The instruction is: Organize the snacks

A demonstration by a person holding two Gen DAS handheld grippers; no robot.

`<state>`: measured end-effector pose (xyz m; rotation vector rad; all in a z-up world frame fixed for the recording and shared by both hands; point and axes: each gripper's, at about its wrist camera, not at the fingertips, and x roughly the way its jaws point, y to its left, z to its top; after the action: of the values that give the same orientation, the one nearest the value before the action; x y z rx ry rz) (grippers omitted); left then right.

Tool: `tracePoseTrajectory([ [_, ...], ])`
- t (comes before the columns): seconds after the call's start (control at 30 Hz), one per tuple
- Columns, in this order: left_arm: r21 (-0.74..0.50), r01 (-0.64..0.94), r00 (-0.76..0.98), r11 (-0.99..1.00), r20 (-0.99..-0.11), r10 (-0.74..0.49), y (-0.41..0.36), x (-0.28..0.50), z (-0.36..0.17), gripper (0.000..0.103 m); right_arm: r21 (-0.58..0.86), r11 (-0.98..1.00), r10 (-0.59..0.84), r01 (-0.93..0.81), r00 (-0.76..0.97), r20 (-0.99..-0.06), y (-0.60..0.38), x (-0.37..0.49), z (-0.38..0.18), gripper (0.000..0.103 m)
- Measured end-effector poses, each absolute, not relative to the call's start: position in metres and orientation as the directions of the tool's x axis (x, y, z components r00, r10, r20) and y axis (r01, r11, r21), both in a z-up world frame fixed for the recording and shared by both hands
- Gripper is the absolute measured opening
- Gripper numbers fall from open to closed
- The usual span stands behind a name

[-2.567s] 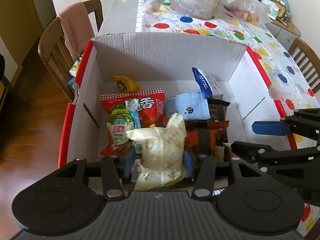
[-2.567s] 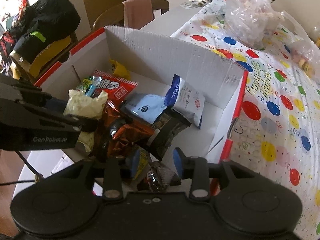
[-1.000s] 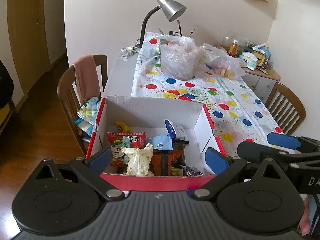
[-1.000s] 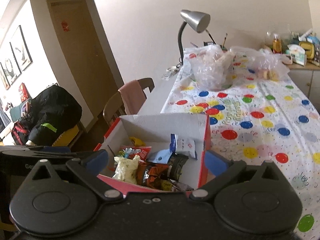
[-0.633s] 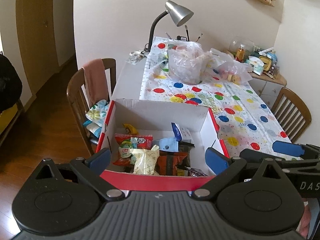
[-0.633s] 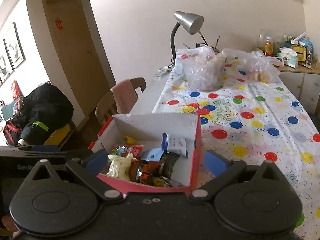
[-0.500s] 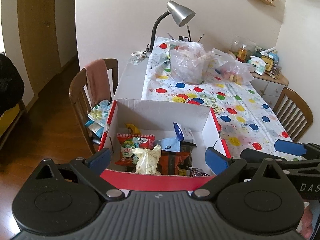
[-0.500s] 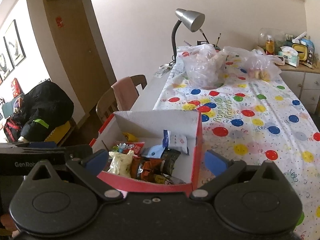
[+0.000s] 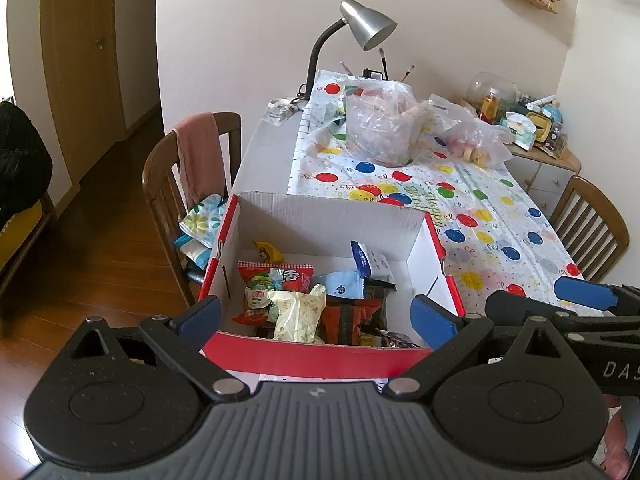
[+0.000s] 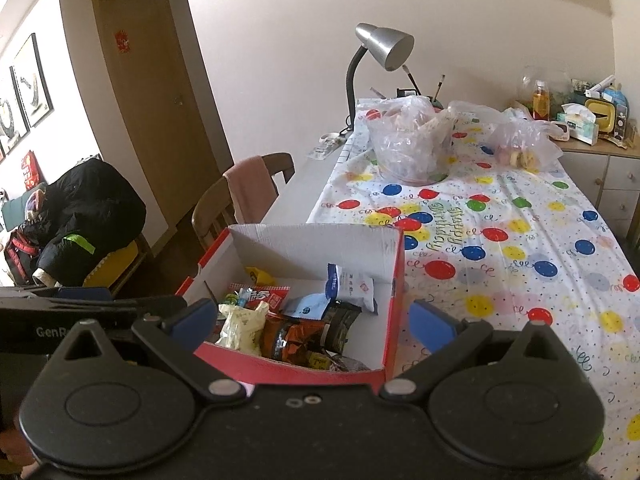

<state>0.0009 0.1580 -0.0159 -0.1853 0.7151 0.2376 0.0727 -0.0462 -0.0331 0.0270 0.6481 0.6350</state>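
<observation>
The left gripper (image 9: pixel 316 316) and right gripper (image 10: pixel 312 322) hover side by side above the box (image 9: pixel 320 354) of snacks (image 9: pixel 298 312), jaws spread wide, empty.

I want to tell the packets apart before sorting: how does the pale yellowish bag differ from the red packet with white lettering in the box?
The pale yellowish bag is puffy, crumpled and stands near the box's front wall; the red packet lies flatter behind it, toward the middle. The pale yellowish bag is cream with faint speckled print; the red packet is bright red with bold white characters. Both sit inside the cardboard box, untouched by either gripper.
</observation>
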Motion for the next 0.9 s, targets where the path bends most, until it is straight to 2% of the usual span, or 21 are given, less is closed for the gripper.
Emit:
tracePoseTrajectory([
  [0.9, -0.083, -0.27, 0.73, 0.959, -0.667, 0.148, 0.1573, 0.0043, -0.0133, 0.101, 0.229, 0.834, 0.534, -0.502, 0.633, -0.561, -0.0493, 0.0731, -0.0344, 0.103],
])
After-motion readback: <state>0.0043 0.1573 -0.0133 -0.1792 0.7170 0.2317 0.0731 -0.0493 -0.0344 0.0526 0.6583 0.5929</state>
